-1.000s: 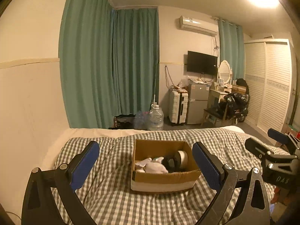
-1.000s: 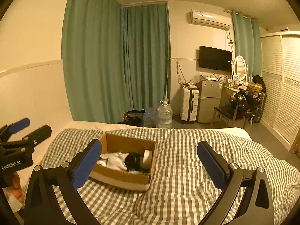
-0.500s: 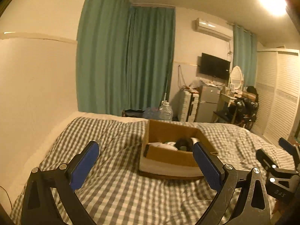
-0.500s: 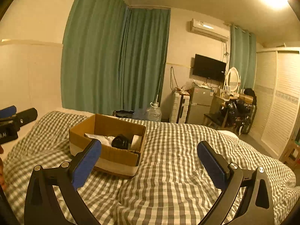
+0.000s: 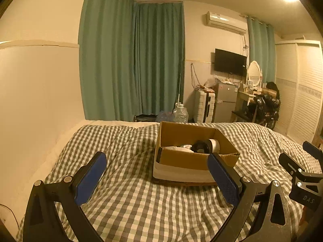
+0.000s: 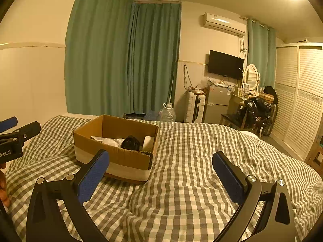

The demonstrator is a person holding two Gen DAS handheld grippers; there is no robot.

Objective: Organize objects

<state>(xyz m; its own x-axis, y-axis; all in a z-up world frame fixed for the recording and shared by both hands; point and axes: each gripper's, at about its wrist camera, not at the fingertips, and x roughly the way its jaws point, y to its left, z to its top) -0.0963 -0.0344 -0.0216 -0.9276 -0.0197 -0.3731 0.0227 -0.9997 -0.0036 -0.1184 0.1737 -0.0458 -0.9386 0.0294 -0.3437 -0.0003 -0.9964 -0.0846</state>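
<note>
Shift: both wrist cameras sit lower and nearer the bed than a second ago; the cardboard box (image 5: 193, 151) now shows right of centre in the left view and more side-on.
Location: cardboard box (image 6: 116, 147) rests open-topped on the gingham duvet (image 6: 191, 161), mid-bed.
Contents: black round object (image 5: 200, 146), white roll (image 5: 214, 145) and crumpled white items (image 5: 177, 148), all inside the box; no loose items visible on the duvet.
Left gripper (image 5: 156, 178): jaws spread wide, holding nothing, hovering short of the box.
Right gripper (image 6: 160, 176): jaws likewise parted and empty, box off its left finger.
Handling: box looks light and fairly stiff, though one near corner is frayed; its walls seem the soundest hold. Soft bedding beneath may let it tip.
Unchanged: contents lie as before.
</note>
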